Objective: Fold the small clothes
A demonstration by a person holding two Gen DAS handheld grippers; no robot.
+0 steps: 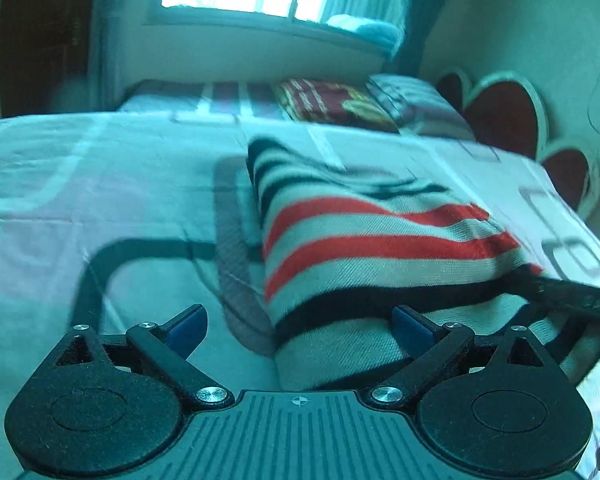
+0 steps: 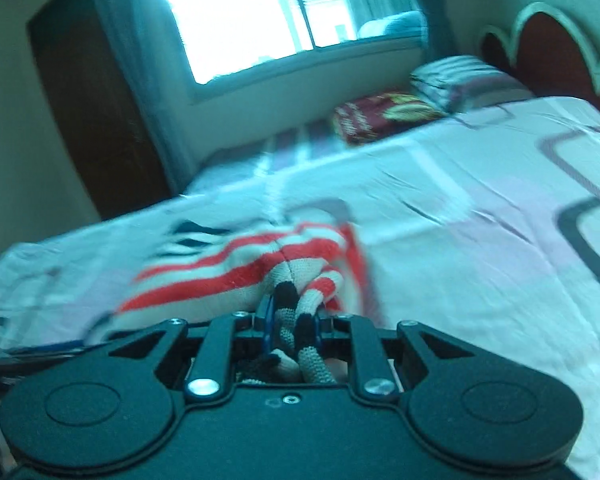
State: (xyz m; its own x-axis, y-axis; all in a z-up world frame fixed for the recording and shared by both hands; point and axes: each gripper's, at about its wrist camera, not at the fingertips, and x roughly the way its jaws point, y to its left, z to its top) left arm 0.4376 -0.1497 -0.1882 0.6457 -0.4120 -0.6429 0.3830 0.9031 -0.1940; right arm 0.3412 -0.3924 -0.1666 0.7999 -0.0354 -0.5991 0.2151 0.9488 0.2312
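A: The striped knit garment (image 1: 380, 240) lies on the bed (image 1: 100, 200), straight ahead of the left tool (image 1: 300, 322) and bunched into the right tool (image 2: 294, 320). Why is it held from one end only?

B: Likely because a fold needs one edge carried over the rest. The right tool has its jaws pressed nearly together, pinching a gathered corner of the knit; black and cream bands are squeezed between the blue pads (image 2: 265, 312). The rest of the cloth trails away in front of it, resting on the sheet.

A: And the left tool?

B: Spread wide, nothing between its fingers. The garment's near edge sits just beyond its right finger, not clamped. I'd judge it is coming in to take the matching corner, so both ends lift evenly.

A: Why on the bed?

B: A flat, soft surface lets the cloth lie spread out. The pillows (image 1: 404, 100) sit well beyond both tools, out of the way.

A: Any risk?

B: A bunched grip may drag a crease into the fold.
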